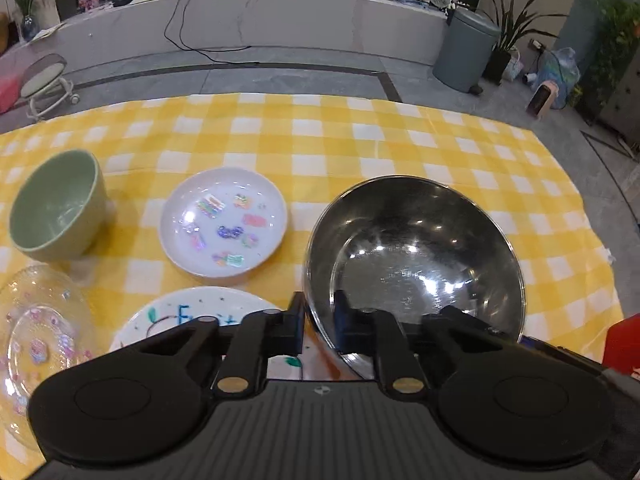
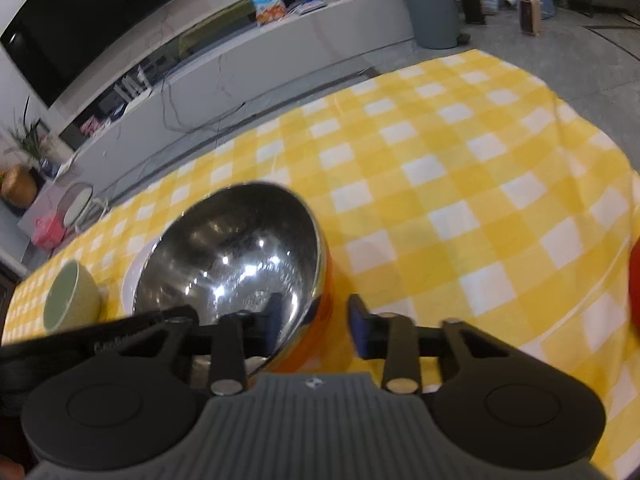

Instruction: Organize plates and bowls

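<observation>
A shiny steel bowl [image 1: 416,256] stands on the yellow checked tablecloth [image 1: 320,136]. My left gripper [image 1: 320,314] is shut on its near left rim, one finger outside the wall and one inside. In the right wrist view the same steel bowl [image 2: 232,256] sits left of centre. My right gripper [image 2: 316,322] straddles its near right rim, one finger inside and the other a little off the outer wall, so it is open. A green bowl [image 1: 56,208], a white plate with coloured stickers [image 1: 224,220], a white plate with blue writing [image 1: 192,316] and a clear glass plate [image 1: 40,344] lie to the left.
A red object [image 2: 634,288] sits at the table's right edge. The green bowl [image 2: 70,300] and a white plate [image 2: 134,276] show beyond the steel bowl. Bare cloth [image 2: 460,184] stretches to the right. Past the table are a grey bin [image 1: 464,48] and a low stool [image 1: 44,80].
</observation>
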`<act>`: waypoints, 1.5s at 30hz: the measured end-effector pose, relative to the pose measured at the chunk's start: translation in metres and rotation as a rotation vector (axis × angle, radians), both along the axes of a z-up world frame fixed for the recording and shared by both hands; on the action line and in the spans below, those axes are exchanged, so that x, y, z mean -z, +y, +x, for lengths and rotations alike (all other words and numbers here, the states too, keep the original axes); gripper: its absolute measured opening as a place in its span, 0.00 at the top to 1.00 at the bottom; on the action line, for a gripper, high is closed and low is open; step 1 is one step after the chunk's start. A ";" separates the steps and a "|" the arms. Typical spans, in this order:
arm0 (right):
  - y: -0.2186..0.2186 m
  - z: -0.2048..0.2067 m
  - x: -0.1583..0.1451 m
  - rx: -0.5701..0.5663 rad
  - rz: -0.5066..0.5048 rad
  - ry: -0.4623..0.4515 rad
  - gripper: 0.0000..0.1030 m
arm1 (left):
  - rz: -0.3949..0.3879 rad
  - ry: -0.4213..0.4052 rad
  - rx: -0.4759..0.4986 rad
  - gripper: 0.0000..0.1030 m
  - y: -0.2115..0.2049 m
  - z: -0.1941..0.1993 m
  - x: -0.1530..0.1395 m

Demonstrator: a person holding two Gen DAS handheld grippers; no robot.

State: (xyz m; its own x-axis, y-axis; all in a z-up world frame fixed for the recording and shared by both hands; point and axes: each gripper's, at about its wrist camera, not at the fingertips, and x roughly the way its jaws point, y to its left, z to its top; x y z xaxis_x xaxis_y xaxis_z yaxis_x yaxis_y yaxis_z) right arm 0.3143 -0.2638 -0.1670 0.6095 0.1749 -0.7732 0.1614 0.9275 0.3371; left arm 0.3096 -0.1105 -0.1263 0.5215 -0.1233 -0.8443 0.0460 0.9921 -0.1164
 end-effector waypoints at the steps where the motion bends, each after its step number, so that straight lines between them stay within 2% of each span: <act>1: 0.002 -0.001 0.000 0.000 -0.013 -0.005 0.76 | 0.017 -0.003 -0.003 0.86 -0.002 -0.001 -0.001; 3: 0.006 -0.004 -0.001 0.002 -0.045 -0.023 0.78 | 0.030 0.001 -0.006 0.87 -0.003 -0.002 -0.001; 8: 0.011 -0.008 -0.010 -0.016 -0.117 -0.057 0.80 | -0.029 0.039 -0.043 0.87 0.006 -0.005 -0.006; 25: 0.011 -0.027 -0.042 -0.023 -0.066 -0.104 0.80 | 0.054 -0.013 -0.023 0.87 -0.006 -0.018 -0.045; 30: 0.015 -0.046 -0.057 -0.043 -0.078 -0.106 0.80 | 0.068 -0.020 0.002 0.86 -0.002 -0.039 -0.059; 36: 0.027 -0.069 -0.075 -0.100 -0.051 -0.092 0.80 | 0.118 -0.028 -0.020 0.86 0.009 -0.070 -0.077; 41: 0.051 -0.087 -0.097 -0.136 -0.060 -0.105 0.81 | 0.093 -0.028 -0.067 0.86 0.034 -0.089 -0.094; 45: 0.076 -0.111 -0.113 -0.189 -0.088 -0.115 0.80 | 0.101 -0.051 -0.077 0.86 0.052 -0.112 -0.110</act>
